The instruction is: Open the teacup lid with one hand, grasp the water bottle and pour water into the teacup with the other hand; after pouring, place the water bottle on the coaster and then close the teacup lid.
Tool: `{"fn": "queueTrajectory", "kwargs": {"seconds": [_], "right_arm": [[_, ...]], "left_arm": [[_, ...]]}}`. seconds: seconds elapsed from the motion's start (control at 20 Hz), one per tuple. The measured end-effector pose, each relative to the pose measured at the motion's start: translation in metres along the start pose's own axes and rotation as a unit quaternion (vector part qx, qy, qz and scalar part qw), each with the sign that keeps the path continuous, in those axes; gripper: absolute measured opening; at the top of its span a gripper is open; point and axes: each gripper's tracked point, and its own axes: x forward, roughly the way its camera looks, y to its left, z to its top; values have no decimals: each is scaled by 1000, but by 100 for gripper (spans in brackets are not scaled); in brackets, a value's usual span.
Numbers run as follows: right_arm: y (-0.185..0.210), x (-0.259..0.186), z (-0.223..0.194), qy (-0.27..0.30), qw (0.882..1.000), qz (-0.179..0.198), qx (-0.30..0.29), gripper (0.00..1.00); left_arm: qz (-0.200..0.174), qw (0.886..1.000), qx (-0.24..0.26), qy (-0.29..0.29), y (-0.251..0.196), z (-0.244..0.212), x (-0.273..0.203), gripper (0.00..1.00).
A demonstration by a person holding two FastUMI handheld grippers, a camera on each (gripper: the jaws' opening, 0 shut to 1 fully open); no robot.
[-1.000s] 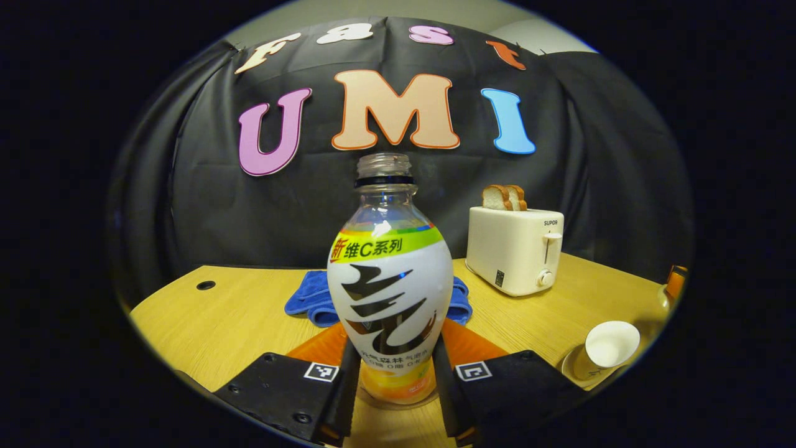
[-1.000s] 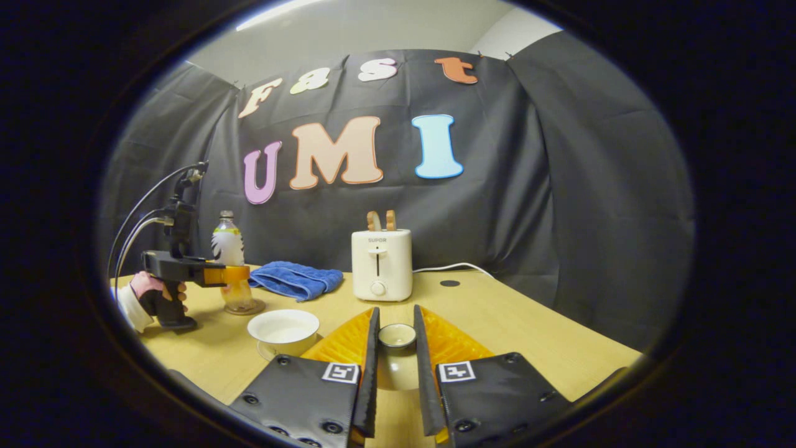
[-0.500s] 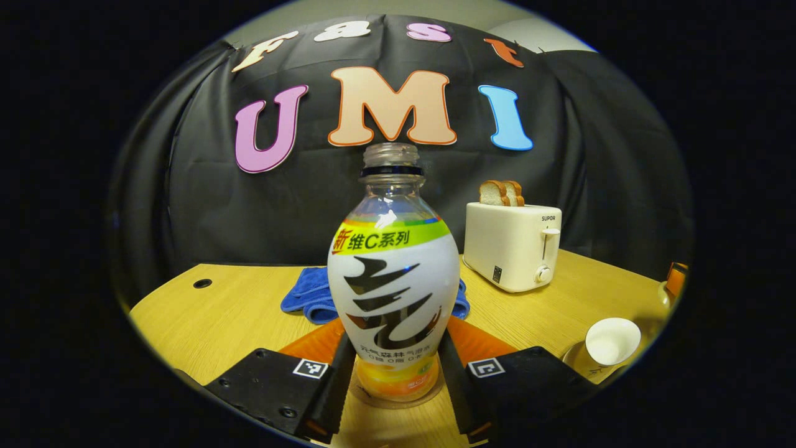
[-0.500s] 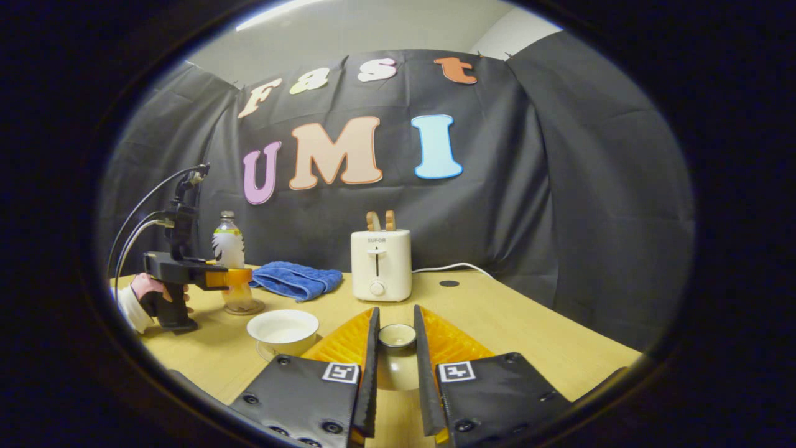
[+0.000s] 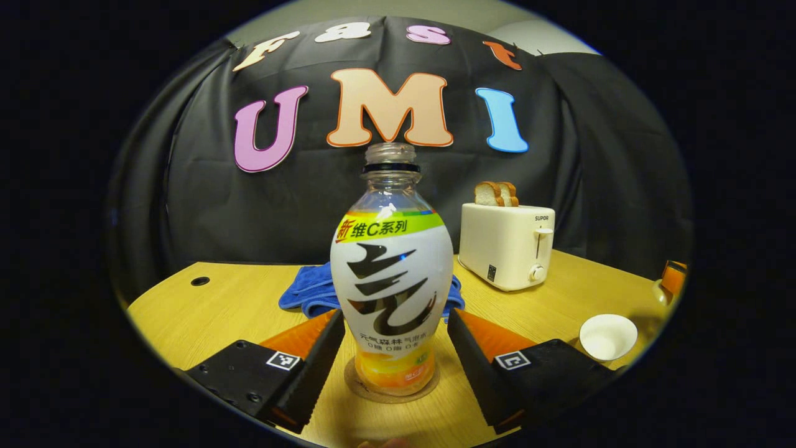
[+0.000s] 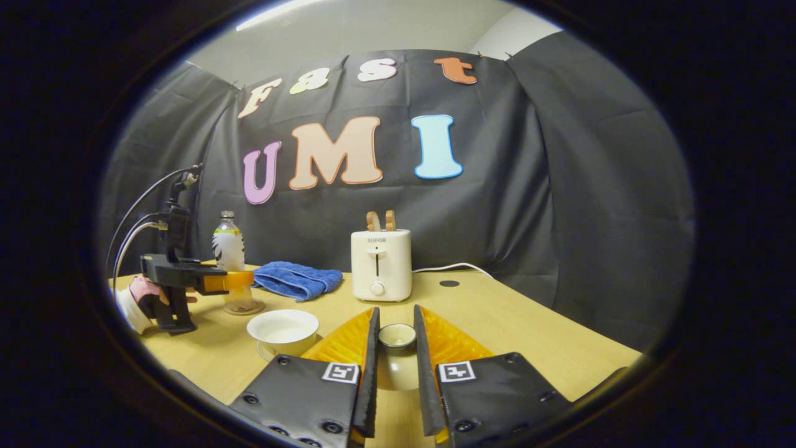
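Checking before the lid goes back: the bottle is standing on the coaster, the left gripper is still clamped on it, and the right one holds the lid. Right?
Not quite. The left gripper is open: in the left gripper view its fingers stand apart from the bottle on both sides. The bottle does stand upright on the coaster, and the right gripper holds the lid, as the right gripper view shows.

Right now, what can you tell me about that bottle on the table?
The bottle is clear plastic, pear-shaped, wrapped in a white label with black strokes and a green band. It has no cap, and orange shows at its base. It stands upright on a round coaster, between the open left tongs, which don't touch it.
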Motion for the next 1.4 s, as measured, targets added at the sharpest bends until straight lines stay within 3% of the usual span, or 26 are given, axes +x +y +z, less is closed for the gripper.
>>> {"fn": "queueTrajectory", "kwargs": {"seconds": [0.7, 1.0, 1.25, 1.4], "right_arm": [[0, 0, -1, 0, 1000, 2, 0, 31], [8, 1, -1, 0, 1000, 12, 0, 31], [32, 12, -1, 1, 999, 32, 1, 31], [62, 20, -2, 2, 998, 67, 1, 31]], "left_arm": [[-2, 997, 7, -76, -1, 14, -69, 97], [-3, 997, 7, -78, 7, 10, -96, 96], [53, 995, 5, -79, 29, 8, -119, 96], [77, 994, 4, -79, 36, 6, -129, 96]]}}
